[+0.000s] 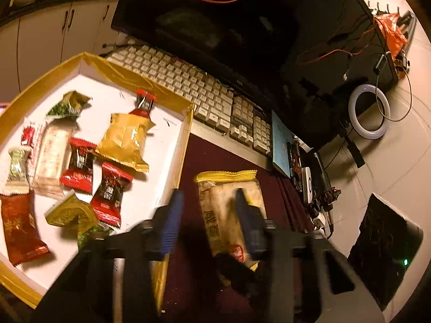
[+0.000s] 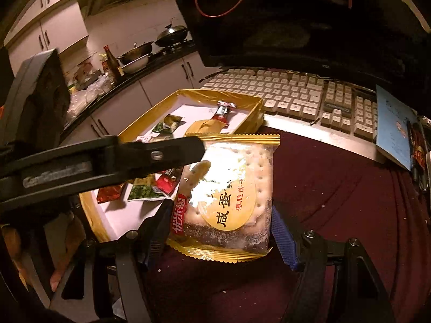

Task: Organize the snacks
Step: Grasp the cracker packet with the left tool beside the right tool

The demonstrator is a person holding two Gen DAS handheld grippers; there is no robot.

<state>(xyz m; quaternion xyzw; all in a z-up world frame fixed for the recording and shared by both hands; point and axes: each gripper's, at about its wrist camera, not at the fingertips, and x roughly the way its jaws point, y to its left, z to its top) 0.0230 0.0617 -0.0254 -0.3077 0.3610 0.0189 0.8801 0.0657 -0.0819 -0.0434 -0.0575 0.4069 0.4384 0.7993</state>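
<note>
A gold-rimmed white tray [image 1: 140, 78] [image 2: 253, 107] holds several wrapped snacks in red, green and gold. A clear cracker packet with gold ends [image 1: 229, 210] [image 2: 231, 188] lies on the dark red cloth just right of the tray. My left gripper [image 1: 208, 207] is open above the tray's right rim and the packet; its right finger overlaps the packet. My right gripper [image 2: 218, 223] is open, its blue pads [image 2: 282, 234] on either side of the packet's near end. The left gripper's body crosses the right wrist view [image 2: 107, 156].
A white keyboard [image 1: 188, 80] [image 2: 296, 94] and a dark monitor [image 1: 229, 27] stand behind the tray. A blue notebook [image 1: 281, 142] [image 2: 393, 123], pens and small gadgets lie to the right. A ring light [image 1: 369, 110] sits on the floor. Kitchen cabinets are at the far left.
</note>
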